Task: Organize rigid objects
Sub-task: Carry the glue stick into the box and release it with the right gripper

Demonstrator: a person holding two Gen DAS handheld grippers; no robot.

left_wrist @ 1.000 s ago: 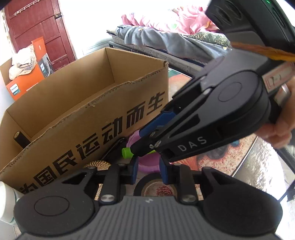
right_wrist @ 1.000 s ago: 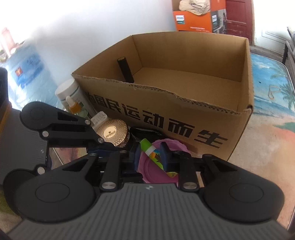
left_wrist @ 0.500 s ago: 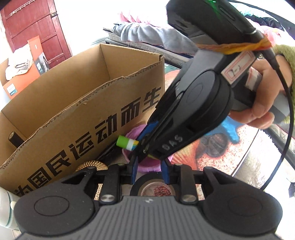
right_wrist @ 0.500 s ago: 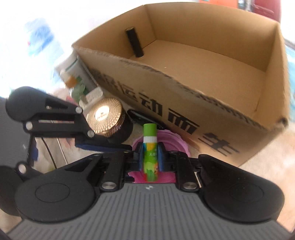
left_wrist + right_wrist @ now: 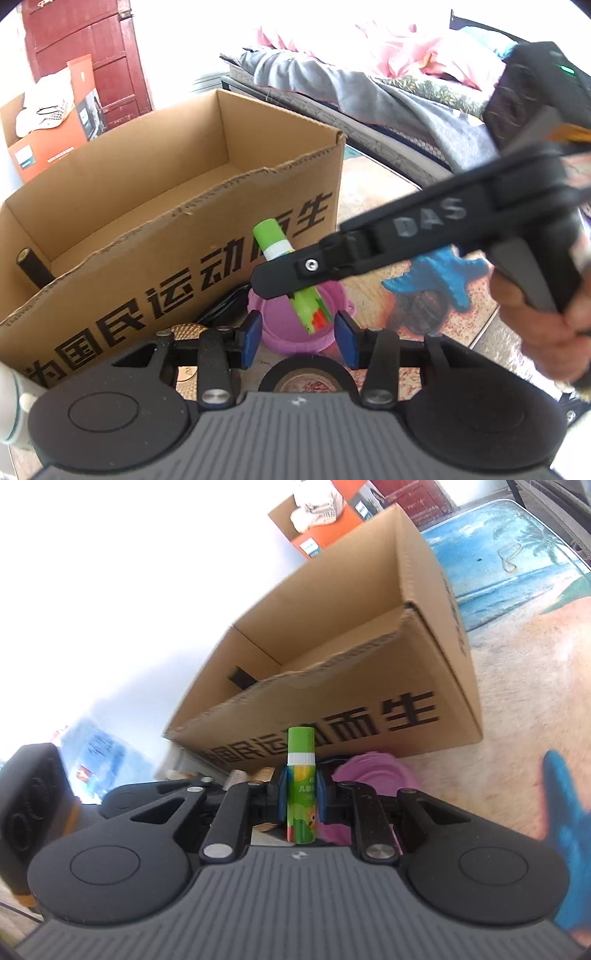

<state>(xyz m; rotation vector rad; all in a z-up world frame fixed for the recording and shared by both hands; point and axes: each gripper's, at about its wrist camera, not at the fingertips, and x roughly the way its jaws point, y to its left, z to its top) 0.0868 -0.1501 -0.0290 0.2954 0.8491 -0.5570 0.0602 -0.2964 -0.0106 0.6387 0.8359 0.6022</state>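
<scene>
Right gripper point(image 5: 301, 794) with its blue pads pressed against the sides of a green glue stick point(image 5: 301, 771), cap end pointing forward past the fingertips. Ahead of it stands an open cardboard box point(image 5: 369, 686) with a dark cylinder point(image 5: 31, 267) upright in a far corner. Left gripper point(image 5: 299, 334), fingers spread and holding nothing, sits low beneath the stick; a pink bowl point(image 5: 280, 325) lies just beyond its fingertips and a roll of black tape point(image 5: 308, 378) directly under them.
</scene>
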